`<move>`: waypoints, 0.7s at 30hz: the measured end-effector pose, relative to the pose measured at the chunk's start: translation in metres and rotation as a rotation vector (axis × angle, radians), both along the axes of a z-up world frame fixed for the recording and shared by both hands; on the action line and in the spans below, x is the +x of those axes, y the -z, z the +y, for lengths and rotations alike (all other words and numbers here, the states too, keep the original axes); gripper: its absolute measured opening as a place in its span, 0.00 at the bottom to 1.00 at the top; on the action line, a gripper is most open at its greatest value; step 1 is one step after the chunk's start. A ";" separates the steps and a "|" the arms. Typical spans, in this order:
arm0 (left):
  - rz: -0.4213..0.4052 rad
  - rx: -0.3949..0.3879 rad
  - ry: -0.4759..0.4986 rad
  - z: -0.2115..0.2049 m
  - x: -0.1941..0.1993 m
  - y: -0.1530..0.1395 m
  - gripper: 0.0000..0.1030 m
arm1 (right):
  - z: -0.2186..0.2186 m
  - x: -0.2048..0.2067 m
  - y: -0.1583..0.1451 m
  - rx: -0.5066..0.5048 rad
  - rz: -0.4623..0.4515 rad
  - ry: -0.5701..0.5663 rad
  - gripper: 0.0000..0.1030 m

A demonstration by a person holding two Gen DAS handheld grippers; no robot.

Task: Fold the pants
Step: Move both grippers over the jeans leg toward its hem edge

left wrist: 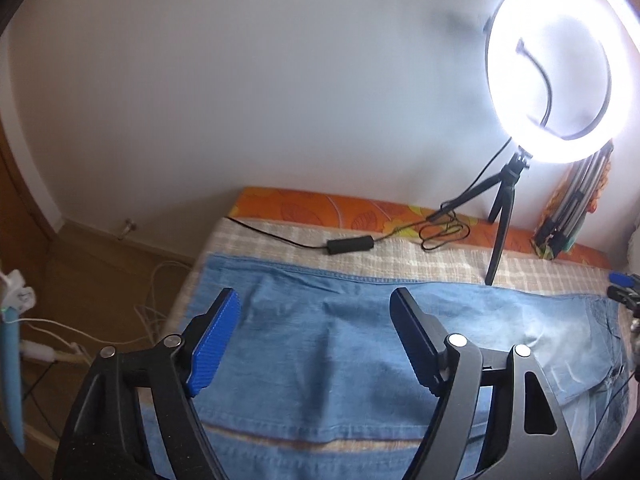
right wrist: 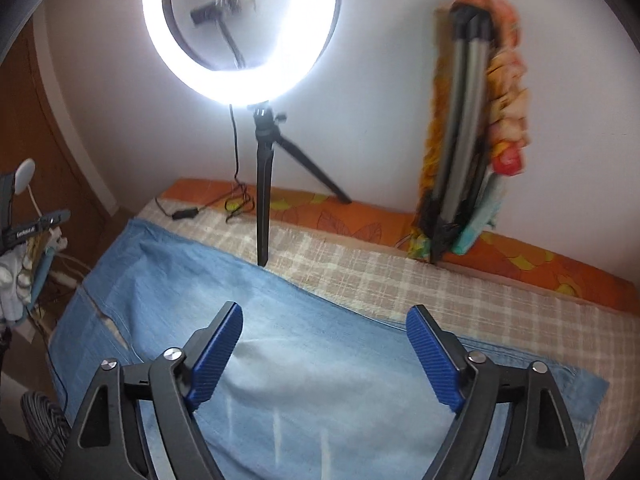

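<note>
The left claw [left wrist: 312,312] is spread apart with nothing in it, tipped down over the blue pants [left wrist: 320,344]. The right claw [right wrist: 324,332] is spread apart too, tipped down over the same pants [right wrist: 304,360]. No finger touches the cloth. The pants lie flat on a checked blanket [right wrist: 460,292] on the bed. Past them stands a bright ring light [right wrist: 240,32] on a small black tripod [right wrist: 264,184]. At the left edge of the right view, a dark strap [right wrist: 30,232] has white letters, too blurry to read.
</note>
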State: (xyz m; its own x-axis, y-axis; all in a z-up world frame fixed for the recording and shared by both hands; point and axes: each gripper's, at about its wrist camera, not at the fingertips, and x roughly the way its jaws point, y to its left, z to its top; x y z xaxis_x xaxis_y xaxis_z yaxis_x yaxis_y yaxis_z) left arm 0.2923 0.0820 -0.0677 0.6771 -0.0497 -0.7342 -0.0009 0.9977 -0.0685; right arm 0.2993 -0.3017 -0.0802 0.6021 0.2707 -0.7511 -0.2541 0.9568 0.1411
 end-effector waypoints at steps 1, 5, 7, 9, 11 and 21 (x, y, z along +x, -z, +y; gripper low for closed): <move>0.009 -0.005 0.002 -0.003 0.004 0.006 0.75 | 0.003 0.008 0.007 -0.013 0.016 -0.018 0.77; 0.053 -0.027 0.020 -0.014 0.019 0.031 0.70 | 0.017 0.033 0.030 -0.021 0.038 -0.103 0.74; 0.072 -0.024 0.032 -0.019 0.025 0.042 0.63 | 0.024 0.043 0.038 -0.017 0.039 -0.148 0.74; 0.095 -0.018 0.045 -0.023 0.031 0.055 0.61 | 0.032 0.056 0.050 -0.031 0.046 -0.189 0.74; 0.120 -0.019 0.055 -0.027 0.037 0.069 0.59 | 0.040 0.068 0.061 -0.038 0.072 -0.228 0.72; 0.224 -0.042 0.043 -0.028 0.063 0.130 0.46 | 0.080 0.102 0.110 -0.058 0.180 -0.381 0.66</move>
